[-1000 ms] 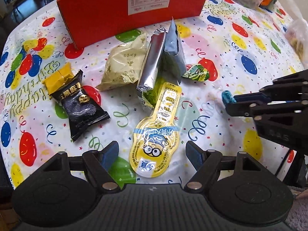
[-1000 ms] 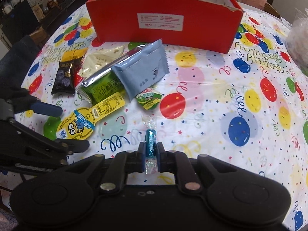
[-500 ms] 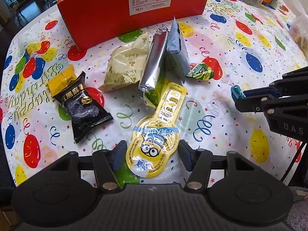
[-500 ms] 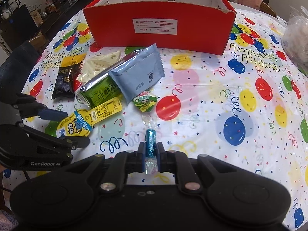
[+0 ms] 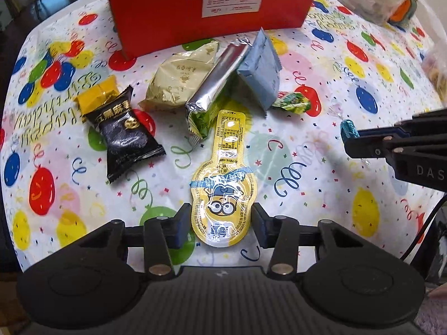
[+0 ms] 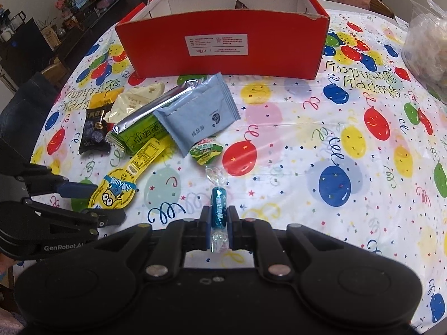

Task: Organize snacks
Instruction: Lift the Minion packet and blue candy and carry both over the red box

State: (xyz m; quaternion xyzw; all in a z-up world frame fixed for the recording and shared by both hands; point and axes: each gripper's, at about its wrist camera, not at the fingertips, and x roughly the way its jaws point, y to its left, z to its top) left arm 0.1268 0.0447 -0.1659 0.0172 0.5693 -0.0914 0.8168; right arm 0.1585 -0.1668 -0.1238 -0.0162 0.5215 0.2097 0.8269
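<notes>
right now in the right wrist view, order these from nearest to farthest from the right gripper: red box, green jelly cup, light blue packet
From the right gripper, shut on the blue wrapped candy:
1. Green jelly cup, just ahead, slightly left, on the tablecloth.
2. Light blue packet, behind the cup, leaning on the silver-green pack.
3. Red box, farthest, at the far side of the table.

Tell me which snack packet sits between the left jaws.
The yellow cartoon-face pouch, flat on the tablecloth; the left gripper jaws are closing around its round end. The other packets lie farther toward the red box.
</notes>
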